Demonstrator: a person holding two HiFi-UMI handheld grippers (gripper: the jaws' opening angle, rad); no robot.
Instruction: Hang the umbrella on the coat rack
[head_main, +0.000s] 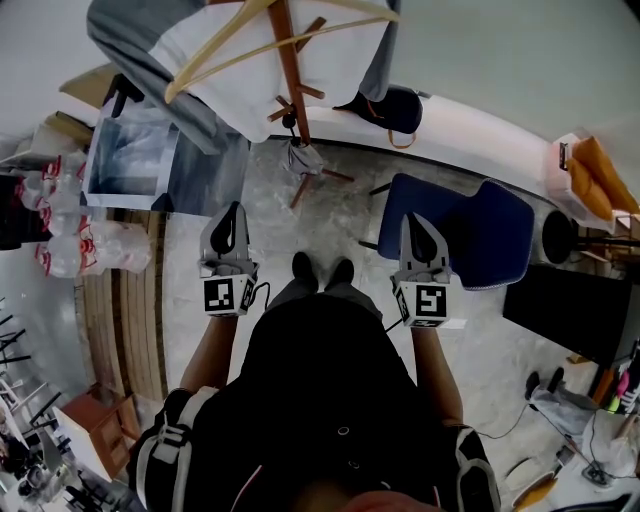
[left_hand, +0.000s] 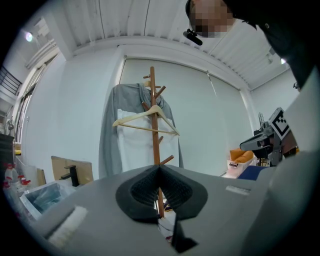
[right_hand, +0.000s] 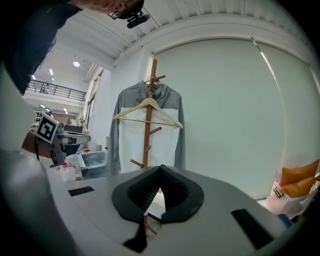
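The wooden coat rack (head_main: 290, 70) stands ahead of me, with a grey-and-white jacket (head_main: 160, 40) on a wooden hanger (head_main: 250, 30). A small grey folded umbrella (head_main: 303, 157) seems to hang by a dark strap from a low peg near the rack's foot. My left gripper (head_main: 232, 222) and right gripper (head_main: 418, 232) are held side by side in front of my body, both short of the rack. Each is shut with nothing between its jaws. In the left gripper view the left gripper (left_hand: 159, 167) lines up with the rack's pole (left_hand: 154, 115). In the right gripper view the right gripper (right_hand: 160, 167) points just right of the rack (right_hand: 150, 115).
A blue chair (head_main: 470, 225) stands just right of the right gripper. A clear plastic bin (head_main: 130, 160) and several water bottles (head_main: 60, 230) sit at the left. A dark bag (head_main: 395, 108) lies by the wall, and a white box with orange items (head_main: 590, 170) is at far right.
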